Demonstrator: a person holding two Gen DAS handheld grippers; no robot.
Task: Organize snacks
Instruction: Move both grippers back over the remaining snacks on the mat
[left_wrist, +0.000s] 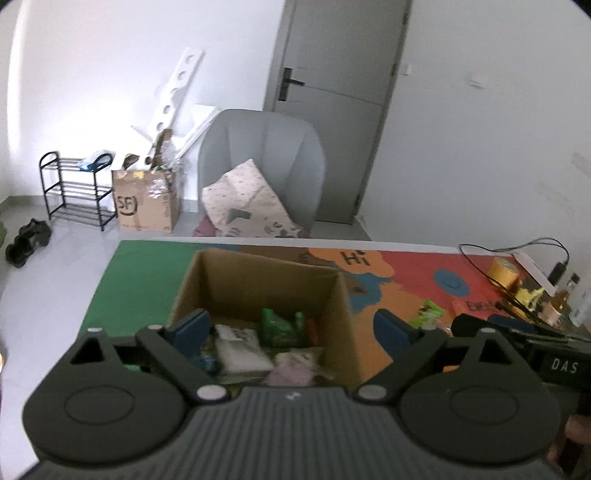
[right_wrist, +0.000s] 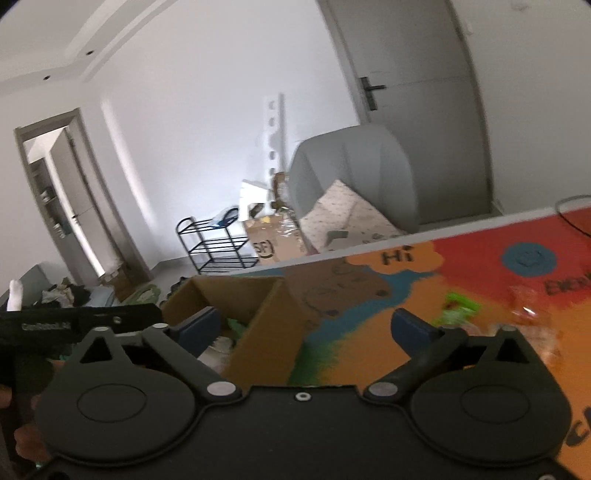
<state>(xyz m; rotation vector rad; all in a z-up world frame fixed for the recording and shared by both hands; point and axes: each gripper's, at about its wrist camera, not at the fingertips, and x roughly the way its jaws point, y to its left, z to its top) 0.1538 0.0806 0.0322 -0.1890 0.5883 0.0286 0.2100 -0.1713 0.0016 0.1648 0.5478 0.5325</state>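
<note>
An open cardboard box (left_wrist: 334, 295) stands on the colourful mat and holds several snack packets: a green one (left_wrist: 280, 325), a white one (left_wrist: 240, 347), a pinkish one (left_wrist: 291, 369). My left gripper (left_wrist: 291, 328) hangs open over the box's near side with nothing between its blue pads. In the right wrist view the same box (right_wrist: 266, 325) lies at the left, and my right gripper (right_wrist: 310, 328) stands open above the box's right wall and the mat, holding nothing. A green packet (right_wrist: 460, 308) and a clear wrapper (right_wrist: 532, 314) lie on the mat to its right.
A green packet (left_wrist: 428, 312) lies on the mat (left_wrist: 147, 280) right of the box. A tape roll (left_wrist: 502, 271), cables and small bottles crowd the table's far right. Behind the table stand a grey chair (left_wrist: 258, 162) with a cushion, a cardboard carton (left_wrist: 146, 203) and a black rack (left_wrist: 74, 188).
</note>
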